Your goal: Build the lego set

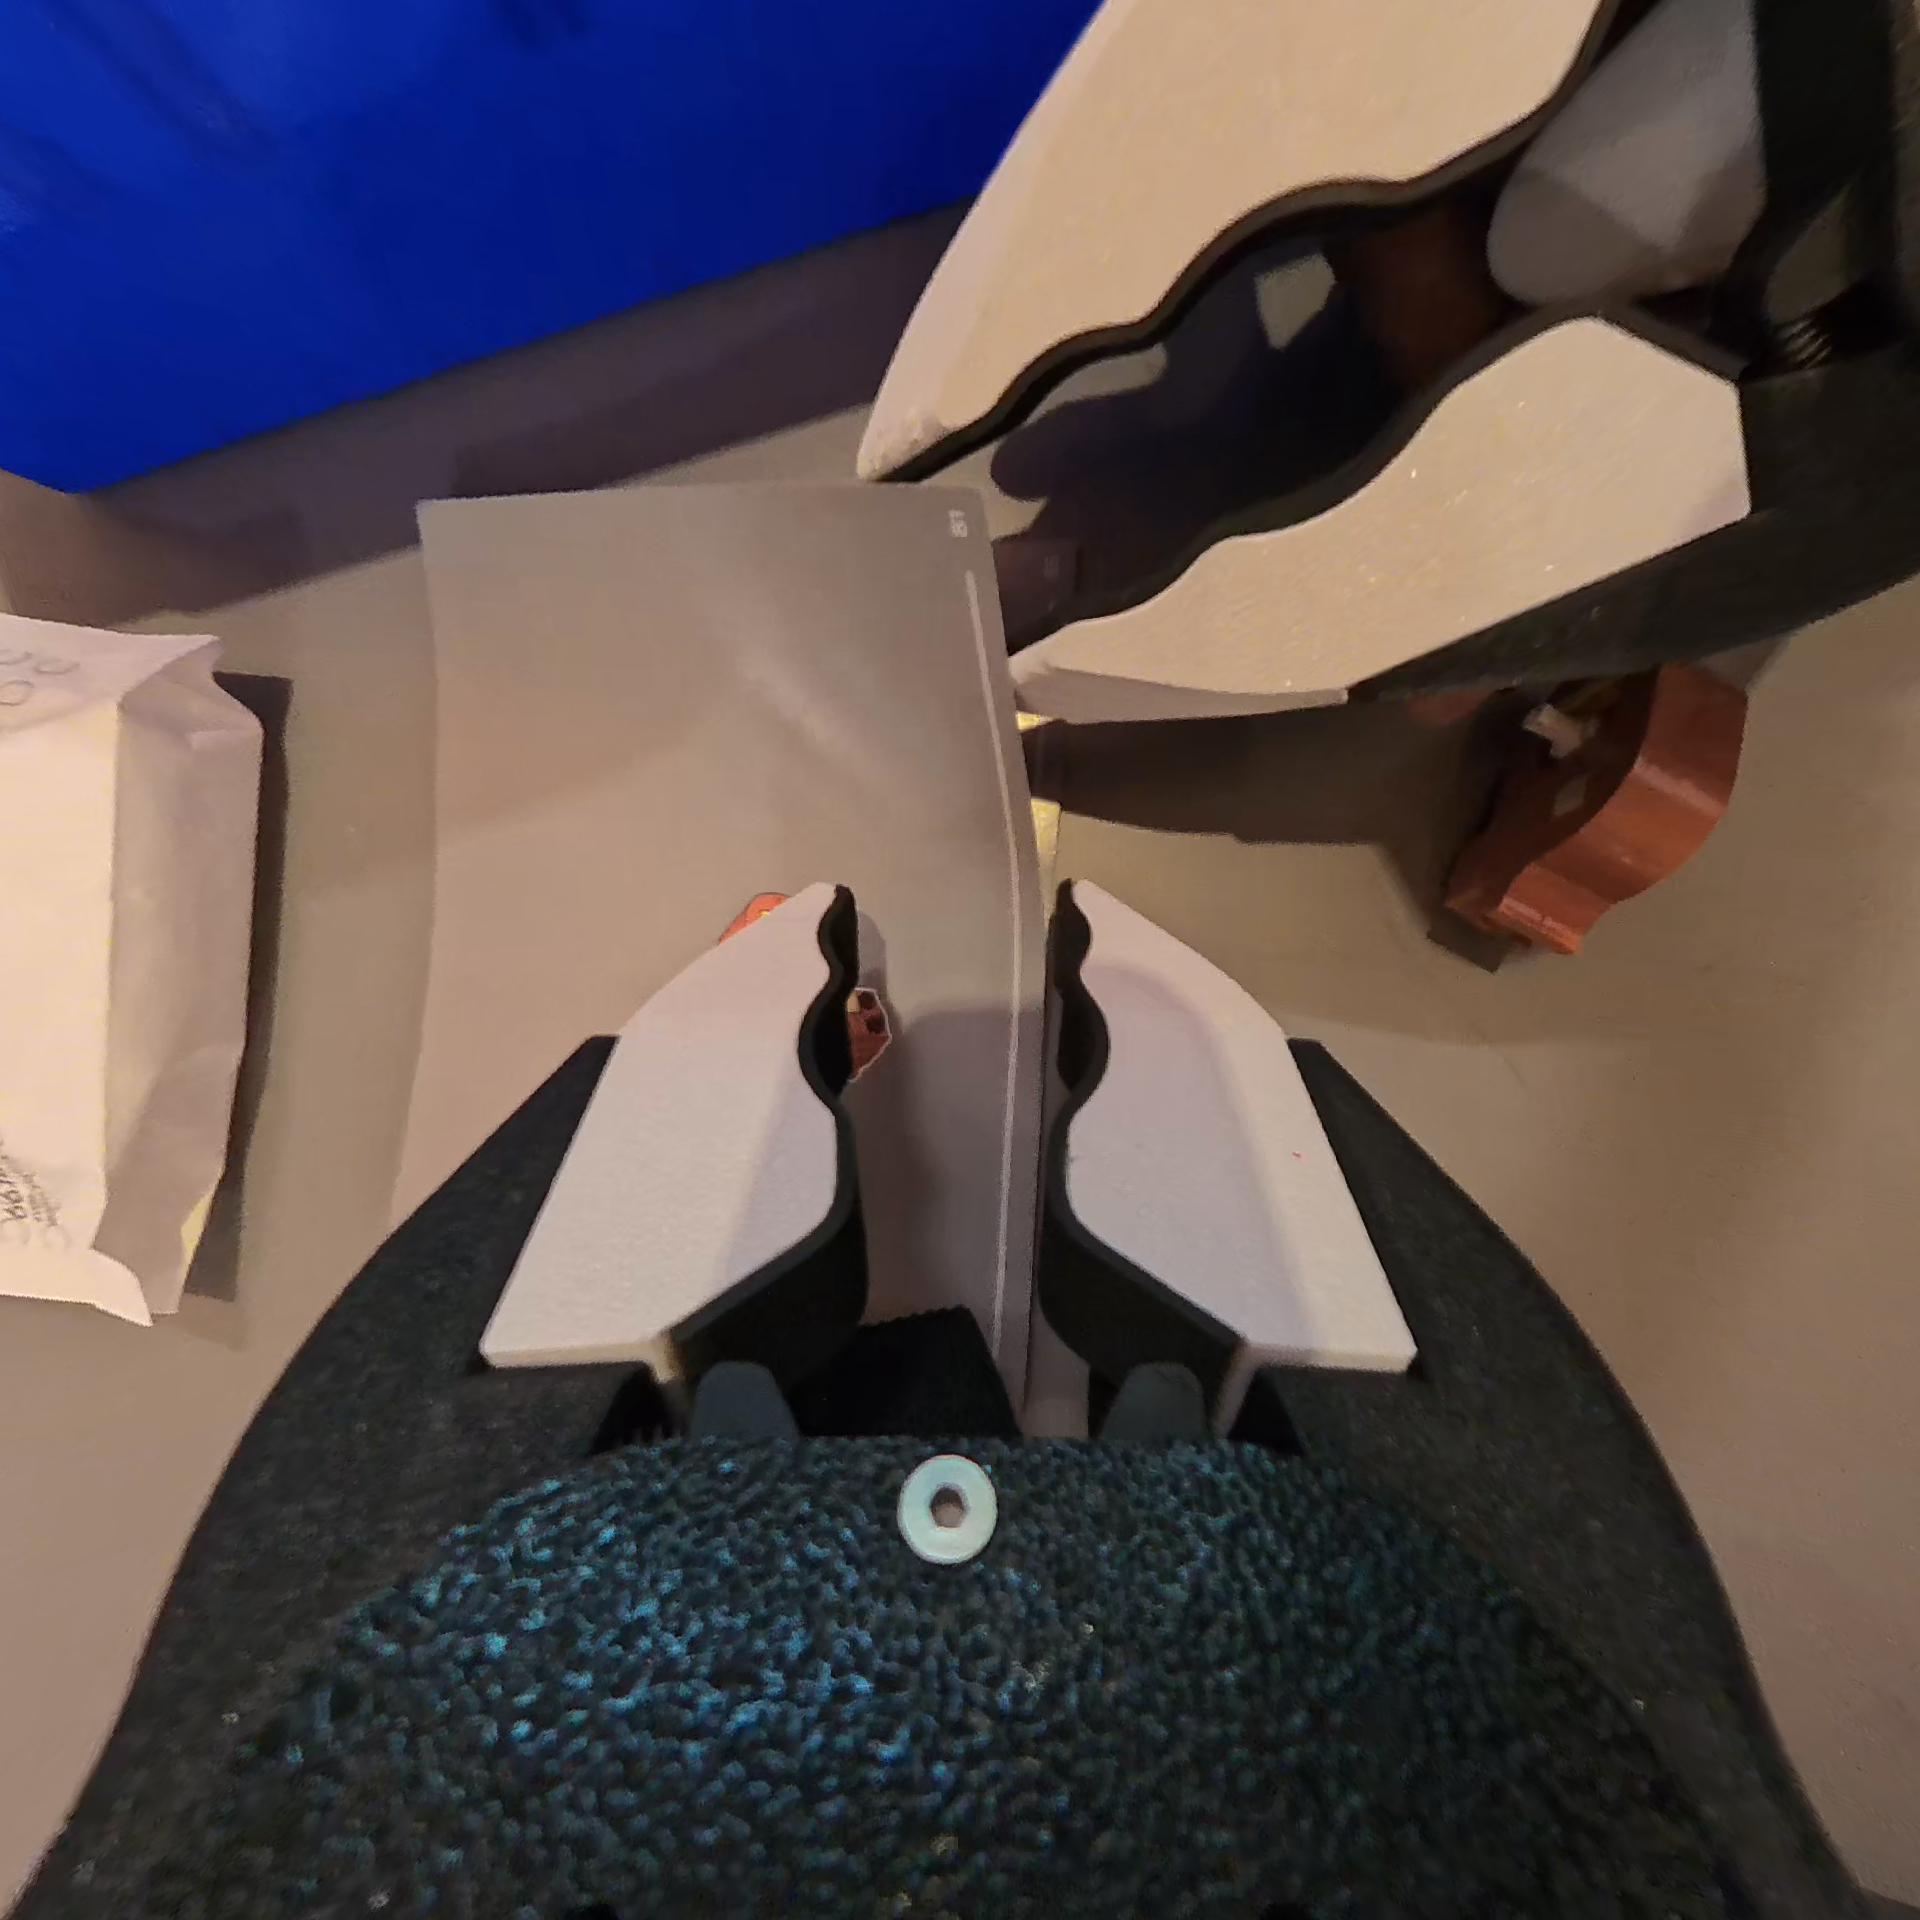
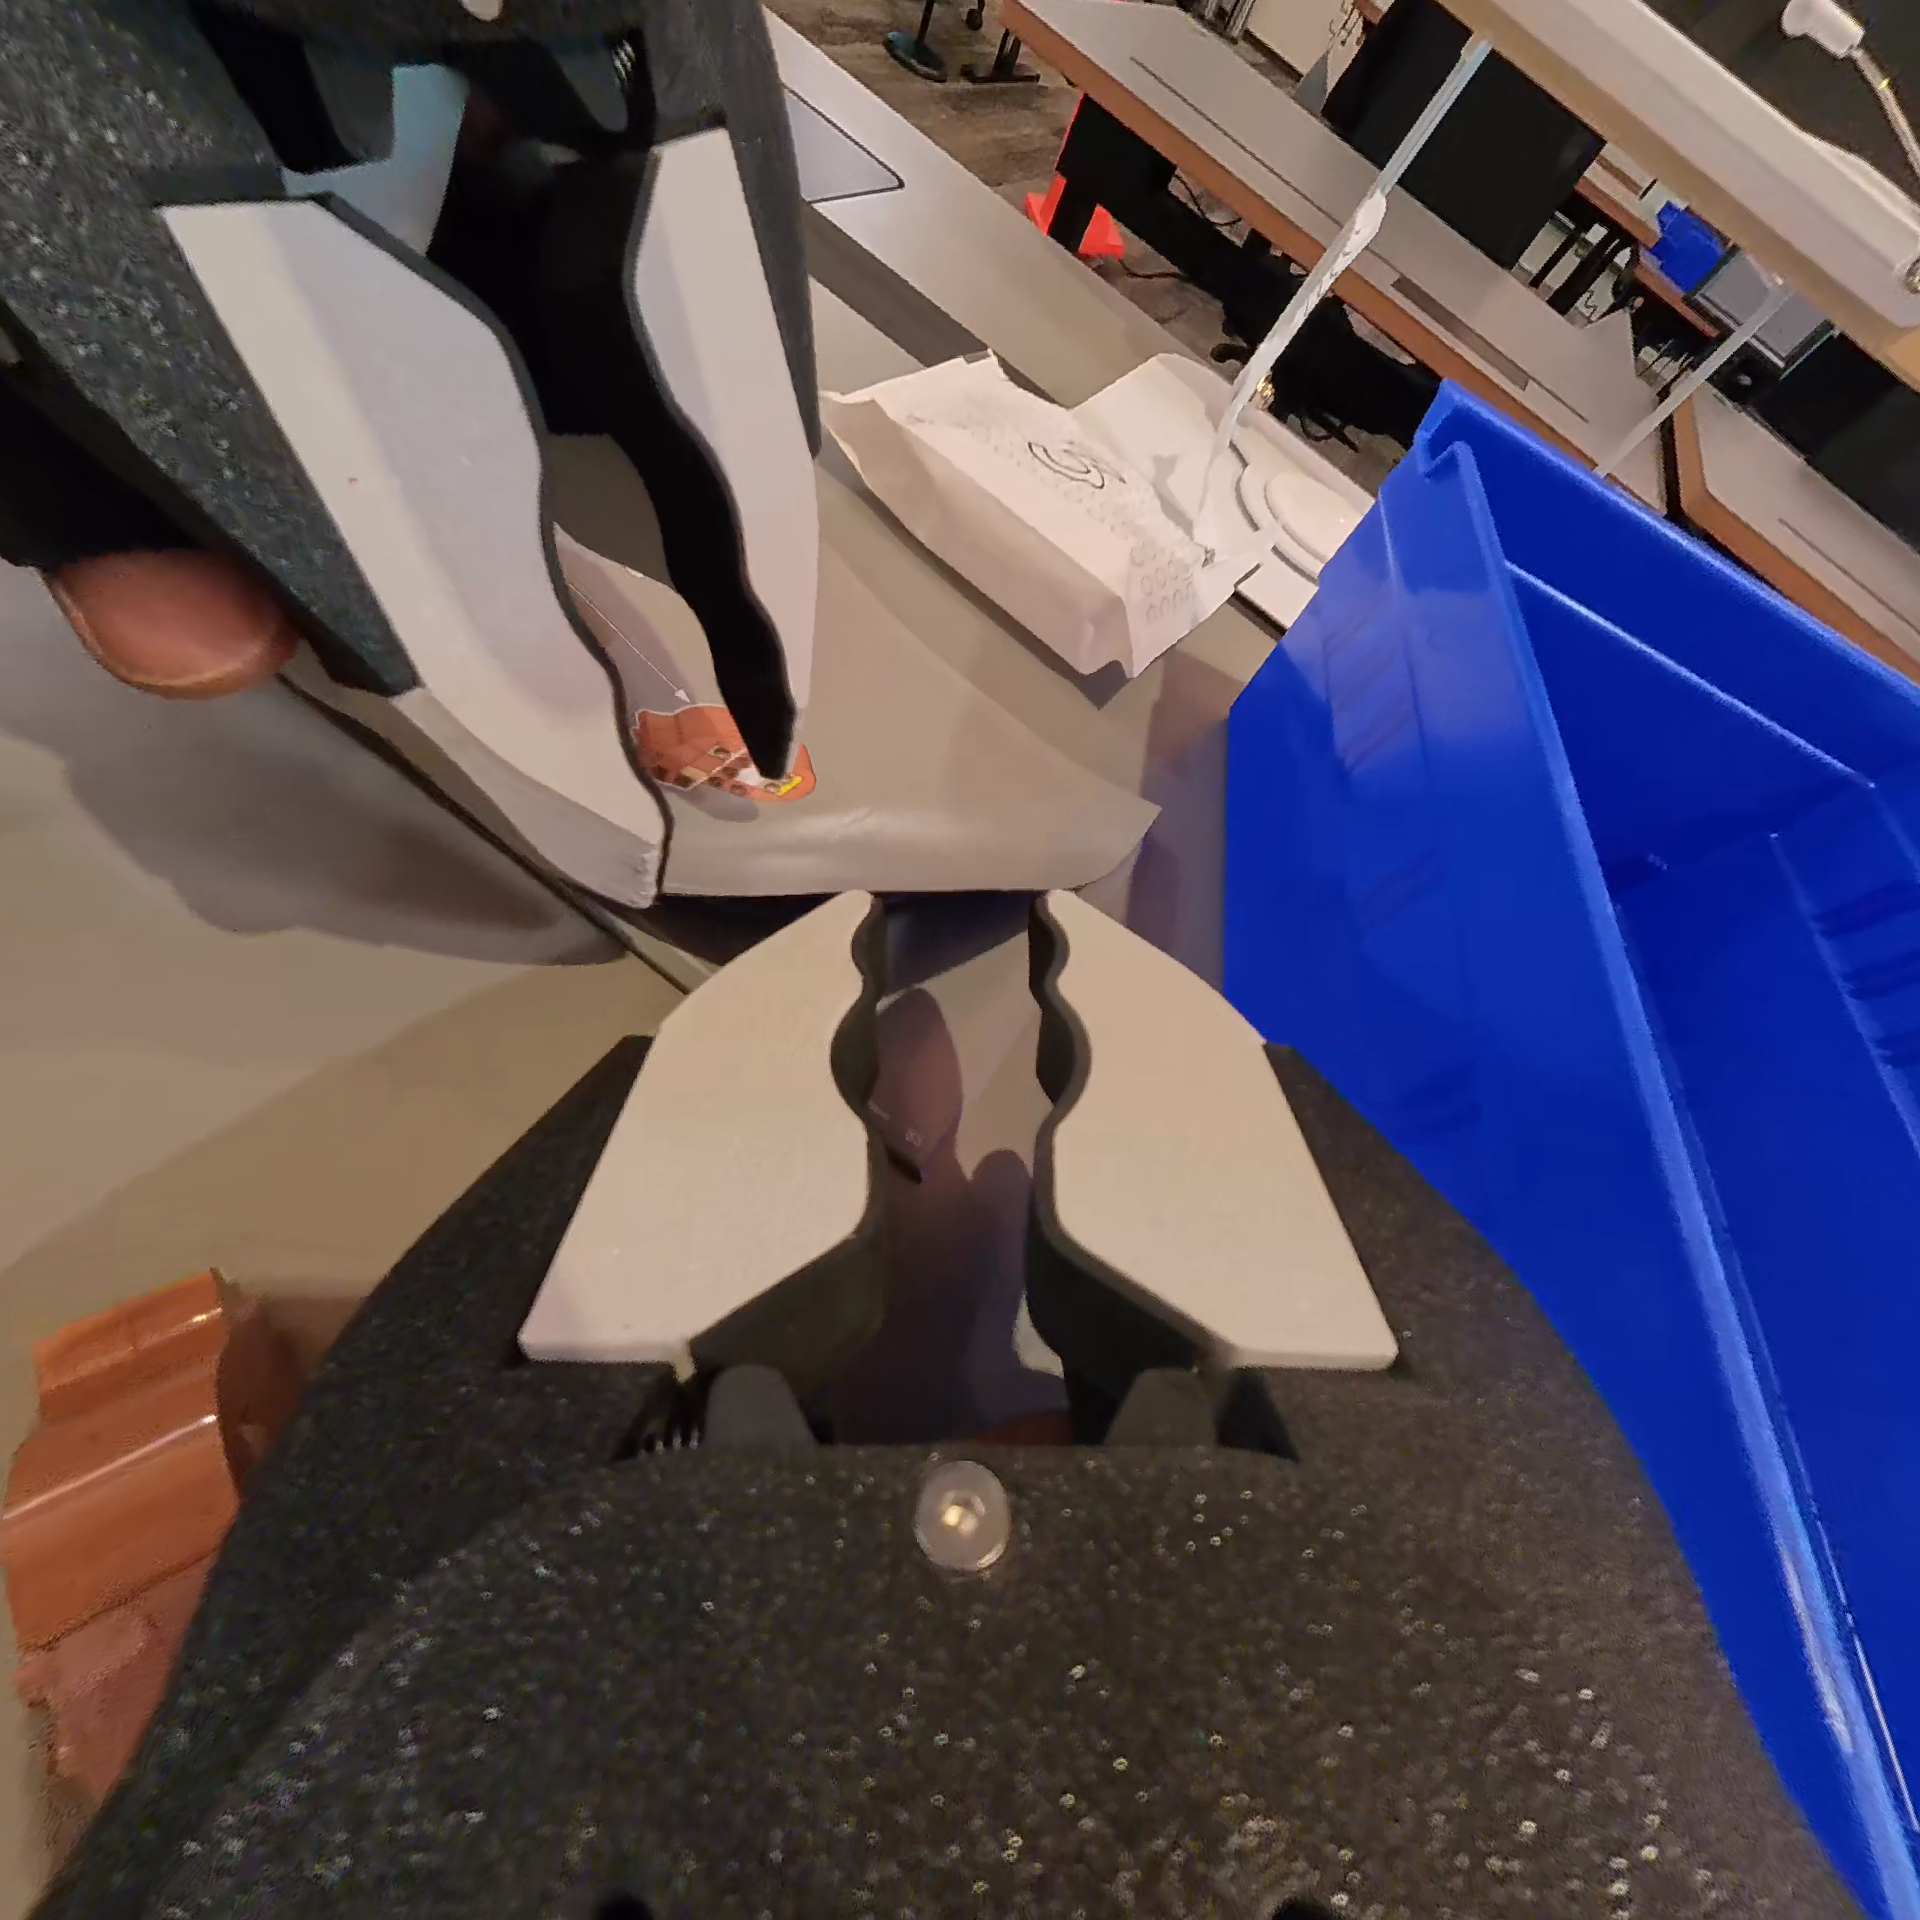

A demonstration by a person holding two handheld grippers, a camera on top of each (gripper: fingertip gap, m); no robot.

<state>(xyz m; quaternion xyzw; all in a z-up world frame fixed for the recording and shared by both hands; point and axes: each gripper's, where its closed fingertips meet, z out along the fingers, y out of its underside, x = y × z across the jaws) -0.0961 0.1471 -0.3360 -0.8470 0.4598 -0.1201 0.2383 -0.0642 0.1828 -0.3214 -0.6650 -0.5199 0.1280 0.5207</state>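
Your left gripper point(image 1: 951, 904) has its jaws partly apart with a grey booklet point(image 1: 717, 748) standing on edge between them. Your left wrist view shows the booklet's blank grey cover fanning away to the left of the jaws, its spine edge lying against the right-hand pad point(image 1: 1070, 997); whether the left-hand pad presses on it I cannot tell. Only your right wrist view shows the other face of the booklet point(image 2: 914, 810), curved and bearing a small orange drawing point(image 2: 707, 753) just where the left gripper's dark fingertip point(image 2: 769, 727) comes down on it.

Your right gripper point(image 2: 956, 920) is also partly open. Its tips sit just beneath the booklet's lower edge, with only shadowed tabletop showing between the pads, so it grips nothing. From your left wrist view it point(image 1: 966, 571) reaches in from the upper right, its tips beside the booklet's far right corner.

A blue bin point(image 2: 1507, 831) stands close on the right of your right gripper; the part of its inside that shows is bare. A white paper bag point(image 2: 1039, 520) lies beyond the booklet, to the left of your left gripper point(image 1: 114, 935). A brown printed part point(image 1: 1600, 821) rests on the grey table point(image 1: 1558, 1195) under your right gripper.
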